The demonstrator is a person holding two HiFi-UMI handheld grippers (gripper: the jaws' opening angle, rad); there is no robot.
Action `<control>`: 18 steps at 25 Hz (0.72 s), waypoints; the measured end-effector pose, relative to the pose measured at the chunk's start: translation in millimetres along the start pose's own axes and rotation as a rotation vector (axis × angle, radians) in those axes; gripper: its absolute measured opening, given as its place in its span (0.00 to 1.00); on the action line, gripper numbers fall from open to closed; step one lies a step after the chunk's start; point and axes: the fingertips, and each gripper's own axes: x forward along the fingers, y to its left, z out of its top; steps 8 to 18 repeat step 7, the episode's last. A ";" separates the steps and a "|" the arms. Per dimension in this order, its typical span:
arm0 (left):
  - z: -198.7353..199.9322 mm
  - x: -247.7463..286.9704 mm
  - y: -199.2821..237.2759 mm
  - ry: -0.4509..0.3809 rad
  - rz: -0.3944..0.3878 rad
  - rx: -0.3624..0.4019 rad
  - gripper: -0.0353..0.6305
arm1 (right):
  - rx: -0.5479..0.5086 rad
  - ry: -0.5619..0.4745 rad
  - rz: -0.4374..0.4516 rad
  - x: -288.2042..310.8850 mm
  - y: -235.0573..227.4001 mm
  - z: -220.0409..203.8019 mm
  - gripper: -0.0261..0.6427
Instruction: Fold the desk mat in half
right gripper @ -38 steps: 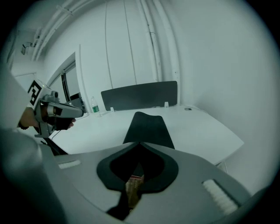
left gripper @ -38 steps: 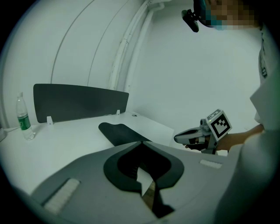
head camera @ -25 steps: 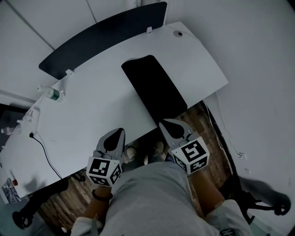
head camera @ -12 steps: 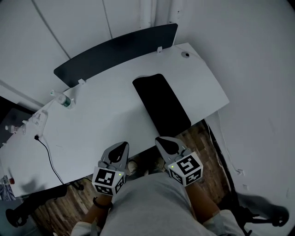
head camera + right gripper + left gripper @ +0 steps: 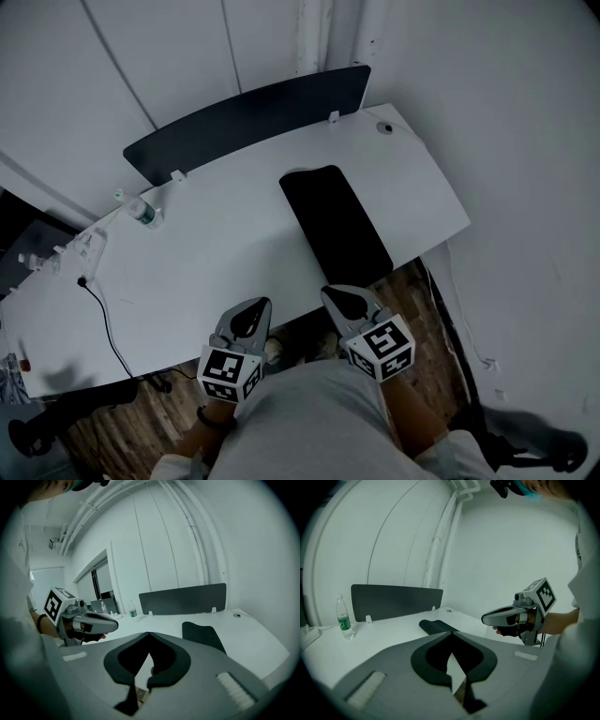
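Head view shows the black desk mat (image 5: 335, 225) lying as one narrow strip on the right part of the white surface (image 5: 216, 244). Whether it's a single layer or already doubled over, I can't call from here. Left tool (image 5: 251, 317) and right tool (image 5: 342, 300) hover off the near edge, jaws closed on nothing, clear of the mat.

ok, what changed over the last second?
The right tool drew back from the near end of the desk mat toward the person and now hangs short of the desk edge, shut and empty. No grip or release shows. The left tool stays shut and empty beside it; the mat lies where it was.
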 end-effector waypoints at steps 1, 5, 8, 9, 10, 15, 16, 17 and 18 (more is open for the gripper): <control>0.1 -0.2 -0.4 0.000 0.002 -0.001 0.08 | -0.005 0.000 0.000 -0.6 -0.5 -0.1 0.05; -3.3 -4.3 -2.3 0.010 0.003 -0.003 0.08 | 0.001 0.003 0.001 -3.5 1.8 -3.4 0.05; -5.7 -6.8 -3.5 0.017 0.001 -0.003 0.08 | 0.007 0.005 0.002 -4.6 4.4 -6.1 0.05; -5.7 -6.8 -3.5 0.017 0.001 -0.003 0.08 | 0.007 0.005 0.002 -4.6 4.4 -6.1 0.05; -5.7 -6.8 -3.5 0.017 0.001 -0.003 0.08 | 0.007 0.005 0.002 -4.6 4.4 -6.1 0.05; -5.7 -6.8 -3.5 0.017 0.001 -0.003 0.08 | 0.007 0.005 0.002 -4.6 4.4 -6.1 0.05; -5.7 -6.8 -3.5 0.017 0.001 -0.003 0.08 | 0.007 0.005 0.002 -4.6 4.4 -6.1 0.05; -5.7 -6.8 -3.5 0.017 0.001 -0.003 0.08 | 0.007 0.005 0.002 -4.6 4.4 -6.1 0.05; -5.7 -6.8 -3.5 0.017 0.001 -0.003 0.08 | 0.007 0.005 0.002 -4.6 4.4 -6.1 0.05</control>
